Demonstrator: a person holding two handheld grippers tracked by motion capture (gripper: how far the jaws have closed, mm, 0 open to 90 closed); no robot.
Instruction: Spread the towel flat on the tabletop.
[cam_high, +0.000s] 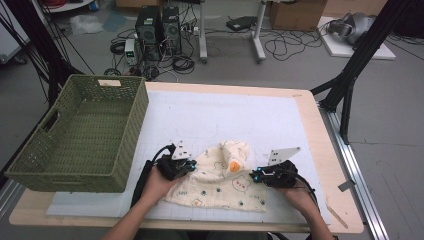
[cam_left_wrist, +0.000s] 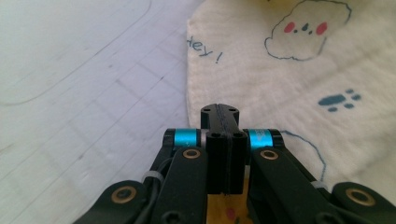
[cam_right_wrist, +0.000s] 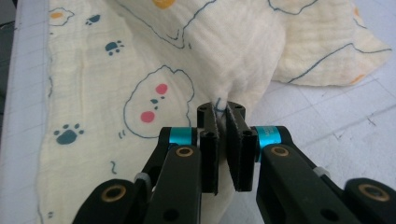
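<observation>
A cream muslin cloth printed with cartoon animals (cam_high: 225, 182) lies crumpled near the surface's front edge. The left tool (cam_high: 190, 165) and right tool (cam_high: 256, 174) each pinch a side edge of it tightly, likely to lift and fold it.

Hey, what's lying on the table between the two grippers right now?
In the high view, the printed cloth spans the stretch between the left gripper and the right gripper; each is shut on one edge of it.
</observation>
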